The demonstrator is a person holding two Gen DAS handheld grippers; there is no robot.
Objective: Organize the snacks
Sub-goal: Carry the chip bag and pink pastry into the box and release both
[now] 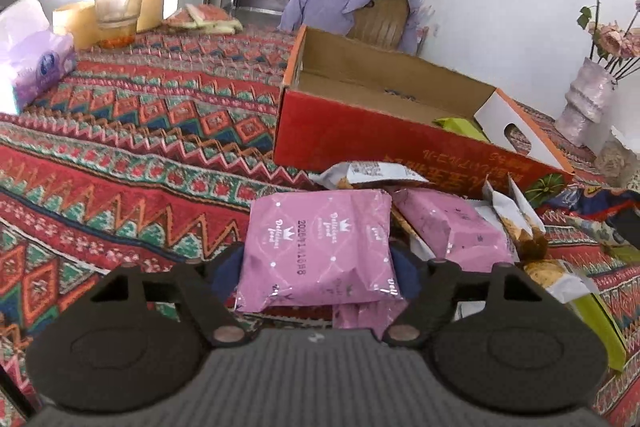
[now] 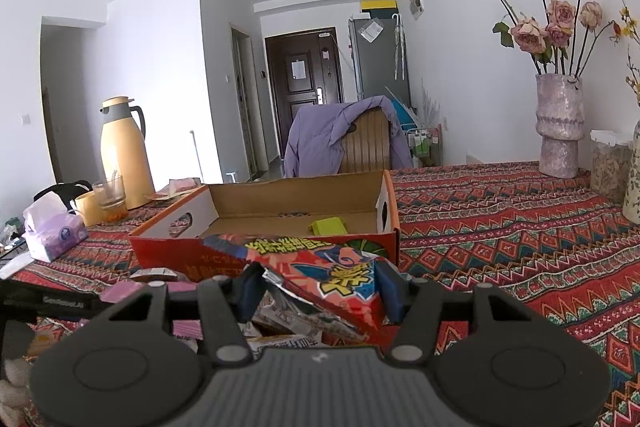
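My left gripper is shut on a pink snack packet and holds it over the patterned tablecloth, near a pile of snacks with another pink packet and white packets. The open red cardboard box lies just behind the pile, with a green packet inside. My right gripper is shut on a red and blue snack bag, held in front of the same box. The green packet lies on the box floor.
A purple tissue pack, a yellow thermos and a glass cup stand at the table's far left. A vase of roses and a jar stand at the right. A chair with a purple jacket is behind the table.
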